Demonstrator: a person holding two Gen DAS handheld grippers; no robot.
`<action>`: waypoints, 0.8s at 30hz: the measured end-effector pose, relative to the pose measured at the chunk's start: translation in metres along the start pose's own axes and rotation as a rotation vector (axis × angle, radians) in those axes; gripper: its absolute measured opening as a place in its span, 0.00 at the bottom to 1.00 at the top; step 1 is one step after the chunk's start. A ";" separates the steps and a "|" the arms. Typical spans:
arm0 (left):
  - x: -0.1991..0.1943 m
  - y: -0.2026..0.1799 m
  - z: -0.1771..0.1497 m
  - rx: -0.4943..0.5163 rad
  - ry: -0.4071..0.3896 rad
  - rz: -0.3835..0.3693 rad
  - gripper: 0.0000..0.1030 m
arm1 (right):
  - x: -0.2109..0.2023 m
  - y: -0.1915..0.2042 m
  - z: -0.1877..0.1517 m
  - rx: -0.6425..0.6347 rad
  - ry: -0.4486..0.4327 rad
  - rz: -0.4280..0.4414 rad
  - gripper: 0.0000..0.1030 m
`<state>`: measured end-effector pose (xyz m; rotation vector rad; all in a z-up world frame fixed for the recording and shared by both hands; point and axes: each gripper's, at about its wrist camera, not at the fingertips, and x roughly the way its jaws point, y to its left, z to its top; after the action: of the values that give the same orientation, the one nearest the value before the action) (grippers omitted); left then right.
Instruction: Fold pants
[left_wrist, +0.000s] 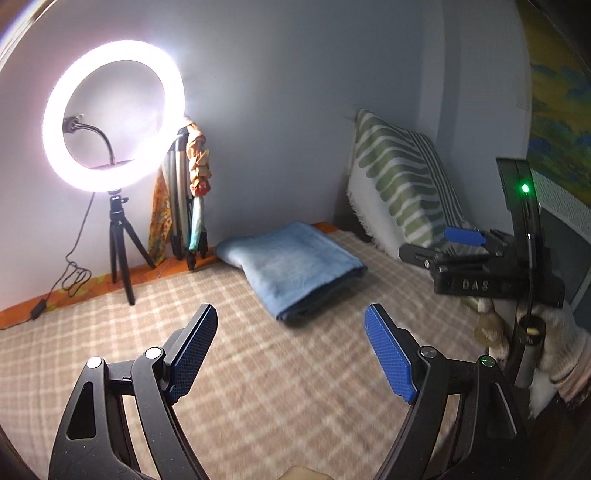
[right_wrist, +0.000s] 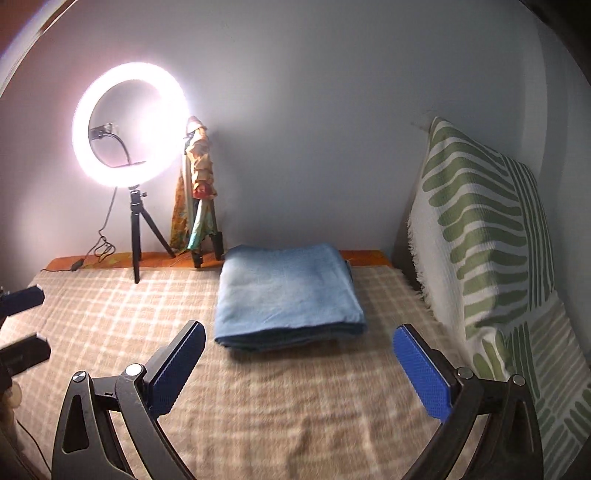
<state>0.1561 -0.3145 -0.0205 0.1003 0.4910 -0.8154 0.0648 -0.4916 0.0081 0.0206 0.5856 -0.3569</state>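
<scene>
Pants: I count one pair, light blue (right_wrist: 288, 291), folded into a thick rectangle and lying flat on the bed near its far edge, close to the wall.
Bed: one, under a beige checked cover (right_wrist: 258, 413); an orange strip runs along its far edge.
Pillows: I see one, white with green stripes (right_wrist: 480, 236), propped upright at the right of the bed.
Lights: one lit ring light (right_wrist: 131, 123) on a small black tripod (right_wrist: 138, 236), standing at the far left of the bed.
Other stands: one folded tripod leaning on the wall with patterned cloth (right_wrist: 199, 177) draped over it, just right of the ring light.
Left tongs: (left_wrist: 291, 347) spread wide with nothing between the blue pads, tilted downward over the bare cover; the pants lie ahead of them and apart.
Right tongs: (right_wrist: 299, 363) spread fully wide and empty, tilted down toward the bed, with the pants just ahead and untouched.
Both together: from my left camera the right tongs (left_wrist: 463, 236) sit to the right, seen side on.
Writing: I read "DAS" in raised letters on the right tongs' black body in the left camera view.
</scene>
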 end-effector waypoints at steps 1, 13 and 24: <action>-0.005 0.000 -0.006 0.002 0.001 0.001 0.80 | -0.005 0.002 -0.005 0.004 -0.002 -0.007 1.00; -0.029 0.002 -0.038 0.013 0.005 0.015 0.80 | -0.038 0.029 -0.061 -0.005 0.011 -0.060 1.00; -0.047 0.004 -0.051 0.041 -0.018 0.046 0.80 | -0.056 0.043 -0.072 0.049 -0.009 -0.059 1.00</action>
<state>0.1116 -0.2662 -0.0445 0.1416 0.4533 -0.7805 -0.0027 -0.4241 -0.0252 0.0484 0.5690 -0.4285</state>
